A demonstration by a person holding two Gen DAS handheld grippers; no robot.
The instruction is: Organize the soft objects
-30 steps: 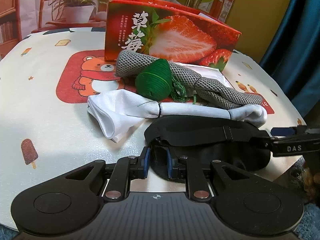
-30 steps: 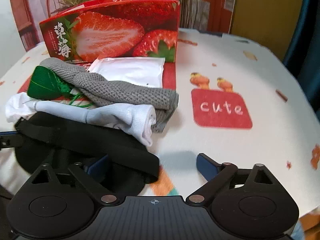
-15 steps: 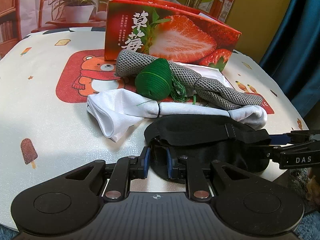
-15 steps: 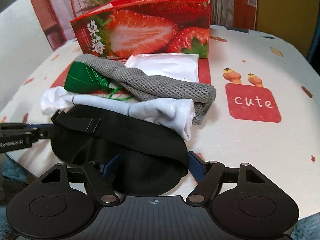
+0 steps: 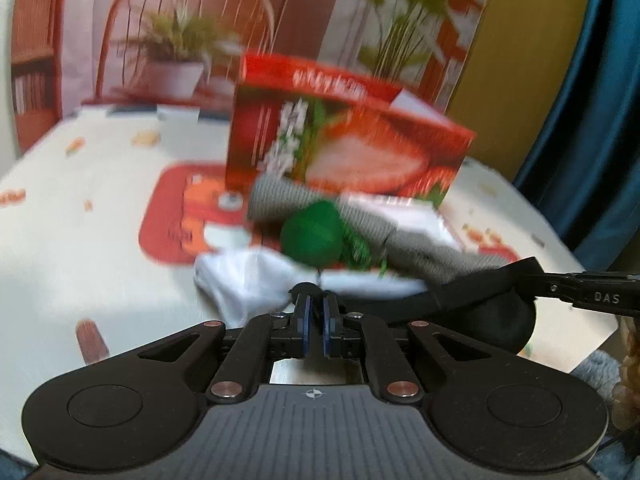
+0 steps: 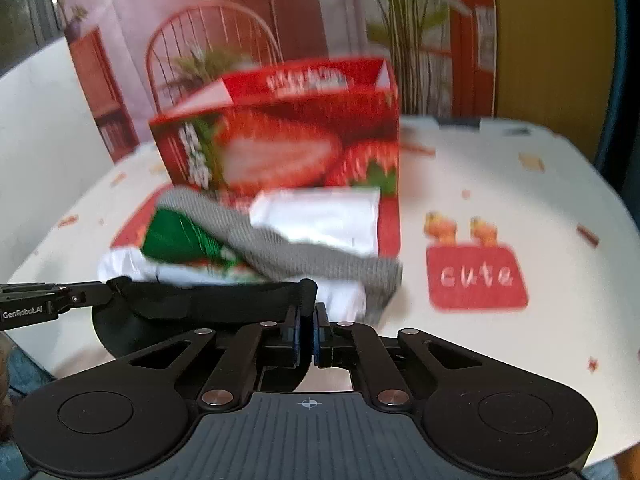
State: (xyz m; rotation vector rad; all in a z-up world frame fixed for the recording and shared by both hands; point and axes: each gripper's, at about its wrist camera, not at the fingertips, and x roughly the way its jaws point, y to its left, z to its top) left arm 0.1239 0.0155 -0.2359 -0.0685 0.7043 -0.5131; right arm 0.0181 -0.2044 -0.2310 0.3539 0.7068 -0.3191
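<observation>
A black eye mask (image 5: 480,314) hangs stretched between my two grippers, just above the table's near edge. My left gripper (image 5: 314,300) is shut on its left end. In the right wrist view my right gripper (image 6: 307,314) is shut on the other end of the eye mask (image 6: 180,304). Each gripper shows in the other's view: the right gripper (image 5: 538,280) and the left gripper (image 6: 114,288). Behind the mask lie a white cloth (image 5: 248,280), a green pouch (image 5: 312,236), a grey knit cloth (image 5: 420,240) and a white packet (image 6: 320,216). The frames are blurred.
An open red strawberry box (image 5: 340,140) stands behind the pile on the round printed table (image 5: 80,220). A chair and potted plants stand beyond the table. A blue curtain (image 5: 600,120) hangs at the right. A red "cute" print (image 6: 476,276) marks the table's right side.
The right gripper's jaws went from wide open to shut on the mask. The left jaws tightened on it. Both grippers rose and tilted up, lifting the mask off the table.
</observation>
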